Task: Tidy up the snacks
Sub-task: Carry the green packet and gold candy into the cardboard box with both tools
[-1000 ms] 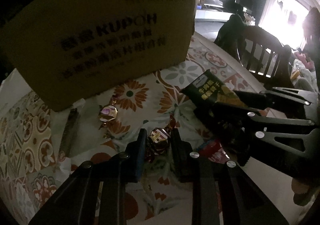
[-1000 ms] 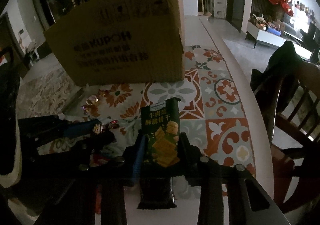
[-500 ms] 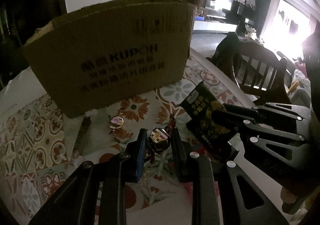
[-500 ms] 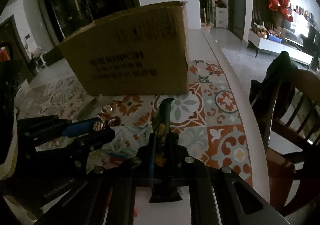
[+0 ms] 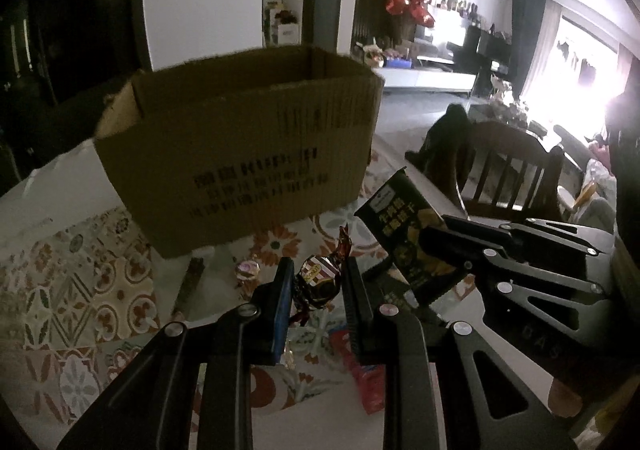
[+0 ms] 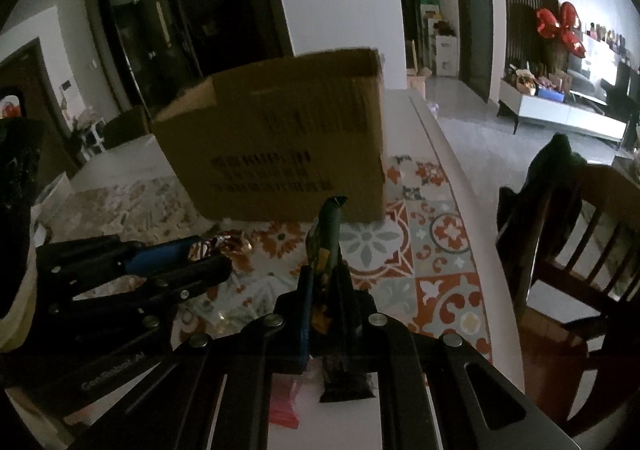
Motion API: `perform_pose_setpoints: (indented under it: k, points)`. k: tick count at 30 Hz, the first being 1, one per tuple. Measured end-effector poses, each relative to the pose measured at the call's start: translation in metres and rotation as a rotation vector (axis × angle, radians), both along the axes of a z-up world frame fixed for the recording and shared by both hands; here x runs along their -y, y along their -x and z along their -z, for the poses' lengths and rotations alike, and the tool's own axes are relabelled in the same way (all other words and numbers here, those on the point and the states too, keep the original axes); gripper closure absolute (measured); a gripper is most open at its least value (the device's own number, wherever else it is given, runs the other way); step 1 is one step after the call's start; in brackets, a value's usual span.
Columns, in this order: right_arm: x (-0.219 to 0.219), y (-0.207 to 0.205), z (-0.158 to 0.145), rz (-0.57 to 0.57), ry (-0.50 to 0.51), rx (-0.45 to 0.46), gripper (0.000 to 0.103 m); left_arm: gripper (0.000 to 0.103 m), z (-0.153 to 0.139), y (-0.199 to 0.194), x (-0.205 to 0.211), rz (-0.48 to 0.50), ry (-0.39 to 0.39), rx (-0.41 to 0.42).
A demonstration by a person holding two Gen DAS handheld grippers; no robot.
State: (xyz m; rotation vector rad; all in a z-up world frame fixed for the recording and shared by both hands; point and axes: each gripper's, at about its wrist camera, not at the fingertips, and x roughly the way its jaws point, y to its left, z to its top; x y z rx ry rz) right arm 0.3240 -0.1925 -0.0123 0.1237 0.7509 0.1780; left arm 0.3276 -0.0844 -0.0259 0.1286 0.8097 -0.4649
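Observation:
My left gripper (image 5: 318,278) is shut on a brown foil-wrapped candy (image 5: 320,278) and holds it above the patterned tablecloth (image 5: 72,282). My right gripper (image 6: 323,282) is shut on a dark green cracker packet (image 6: 326,238), held edge-on and lifted; the same packet (image 5: 404,226) shows in the left wrist view at the right. An open brown cardboard box (image 5: 240,146) stands ahead of both grippers; it also shows in the right wrist view (image 6: 280,138). The left gripper (image 6: 208,254) with its candy appears at the left of the right wrist view.
A second wrapped candy (image 5: 247,270) and a dark stick packet (image 5: 190,282) lie on the cloth before the box. A red wrapper (image 5: 366,378) lies under the grippers. A wooden chair (image 6: 580,234) with dark clothing stands by the table's right edge.
Both grippers have risen with their snacks, and the box's open top has come into view. The right gripper closed on the cracker packet and turned it edge-on.

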Motion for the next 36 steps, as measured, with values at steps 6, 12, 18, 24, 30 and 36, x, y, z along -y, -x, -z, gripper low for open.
perform_pose_setpoints:
  k: [6, 12, 18, 24, 30, 36]
  points:
    - [-0.003, 0.005, -0.023, -0.005, -0.003, 0.065, 0.091, 0.079, -0.028, 0.006, -0.005, -0.011, 0.032, 0.060]
    - [-0.004, 0.007, -0.046, -0.006, -0.015, 0.130, 0.091, 0.079, -0.056, 0.007, -0.011, -0.045, 0.051, 0.122]
    - [-0.005, 0.001, -0.069, 0.003, -0.023, 0.191, 0.091, 0.079, -0.082, 0.000, -0.017, -0.070, 0.057, 0.175]
    - [-0.007, -0.008, -0.094, 0.001, -0.031, 0.248, 0.091, 0.079, -0.102, -0.010, -0.021, -0.084, 0.053, 0.215]
    - [-0.007, -0.027, -0.110, -0.007, -0.022, 0.280, 0.091, 0.079, -0.114, -0.027, -0.024, -0.103, 0.042, 0.240]
    - [-0.006, -0.051, -0.116, -0.018, -0.017, 0.277, 0.091, 0.079, -0.119, -0.050, -0.023, -0.116, 0.024, 0.249]
